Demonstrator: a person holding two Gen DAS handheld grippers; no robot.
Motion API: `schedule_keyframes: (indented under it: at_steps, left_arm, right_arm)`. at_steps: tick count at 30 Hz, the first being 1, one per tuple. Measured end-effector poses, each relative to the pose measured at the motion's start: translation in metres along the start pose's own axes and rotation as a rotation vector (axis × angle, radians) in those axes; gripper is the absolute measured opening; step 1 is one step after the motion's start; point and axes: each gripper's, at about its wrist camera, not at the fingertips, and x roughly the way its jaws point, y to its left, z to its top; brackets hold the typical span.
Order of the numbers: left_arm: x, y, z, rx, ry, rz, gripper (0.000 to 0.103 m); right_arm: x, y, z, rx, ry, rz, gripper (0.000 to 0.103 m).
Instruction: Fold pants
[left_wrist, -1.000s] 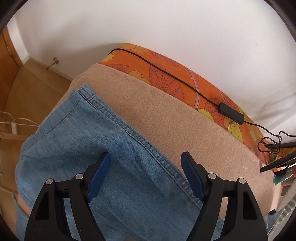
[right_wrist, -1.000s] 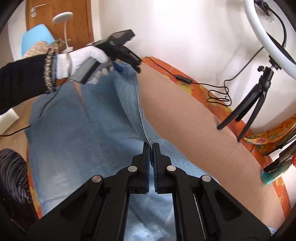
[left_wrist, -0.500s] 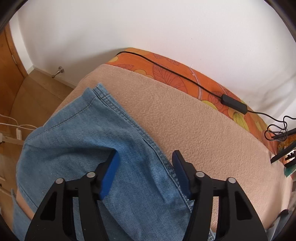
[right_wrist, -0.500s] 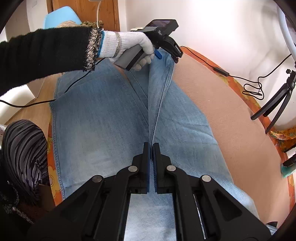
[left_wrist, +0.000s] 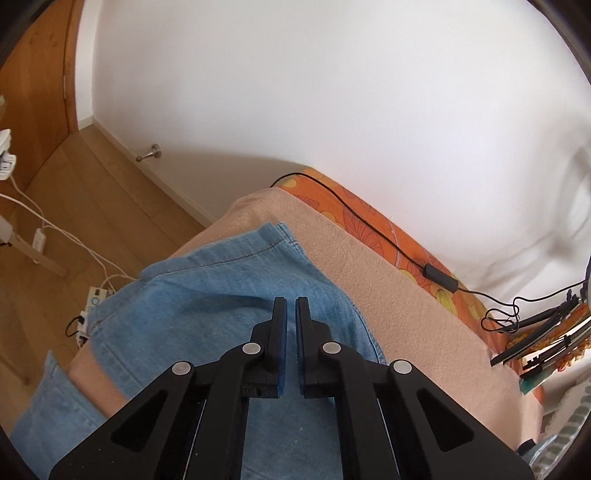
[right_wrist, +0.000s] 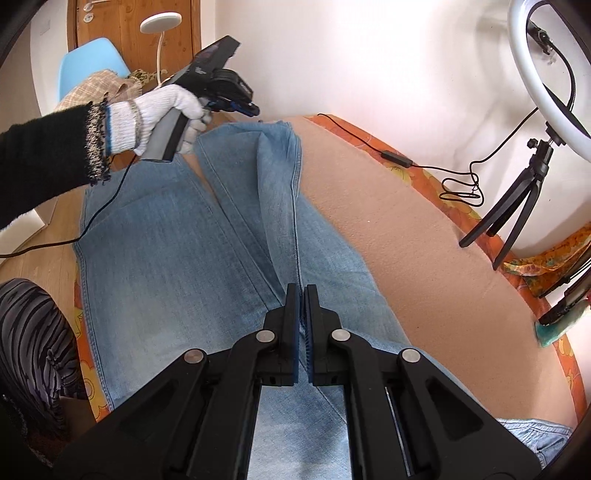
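Note:
Light blue jeans (right_wrist: 192, 258) lie lengthwise on a beige blanket (right_wrist: 424, 258), legs pointing away. My right gripper (right_wrist: 302, 291) is shut on a lifted ridge of denim along the seam of the right leg. My left gripper (left_wrist: 290, 304) is shut and empty, raised above the leg's hem end (left_wrist: 229, 280). In the right wrist view the left gripper (right_wrist: 251, 109) is held by a white-gloved hand, in the air just left of the hem (right_wrist: 277, 129).
An orange flowered cover (left_wrist: 369, 221) carries a black cable with an inline switch (left_wrist: 441, 275). A ring light on a black tripod (right_wrist: 517, 206) stands at the right. A blue chair (right_wrist: 88, 70), floor cables and a power strip (left_wrist: 94, 299) lie left.
My left gripper has closed from wide open and lifted up and back from the denim. My right gripper has stayed clamped on the seam ridge.

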Motion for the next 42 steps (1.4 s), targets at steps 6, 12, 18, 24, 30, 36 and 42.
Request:
schedule_keyframes:
  at_steps: [6,12,18,24,30,36,42]
  left_arm:
    - [-0.013,-0.006,-0.008,0.018,0.095,-0.023,0.01]
    - [0.008,-0.044,-0.029,0.066,0.206,0.015,0.064]
    - [0.052,-0.088,-0.073,0.257,0.319,0.141,0.066]
    - [0.053,-0.095,-0.093,0.356,0.212,0.213,0.046]
    - [0.037,-0.064,-0.086,0.277,0.172,0.12,0.007]
    - [-0.022,-0.04,-0.066,0.189,0.042,0.06,0.006]
    - [-0.093,-0.002,-0.067,0.155,-0.03,-0.019,0.006]
  right_arm:
    - [-0.011,0.008,-0.005,0.067,-0.01,0.067,0.003]
    - [-0.015,0.048,-0.028,0.014,0.051,0.151,0.003]
    - [-0.008,0.054,-0.041,0.011,0.066,0.178,0.003]
    - [-0.005,0.051,-0.042,-0.002,0.052,0.187,0.003]
    - [-0.011,0.043,-0.036,0.019,0.019,0.158,0.003]
    - [-0.024,0.036,-0.02,0.017,-0.029,0.066,0.003]
    - [-0.052,0.042,-0.001,-0.001,-0.061,0.018,0.003]
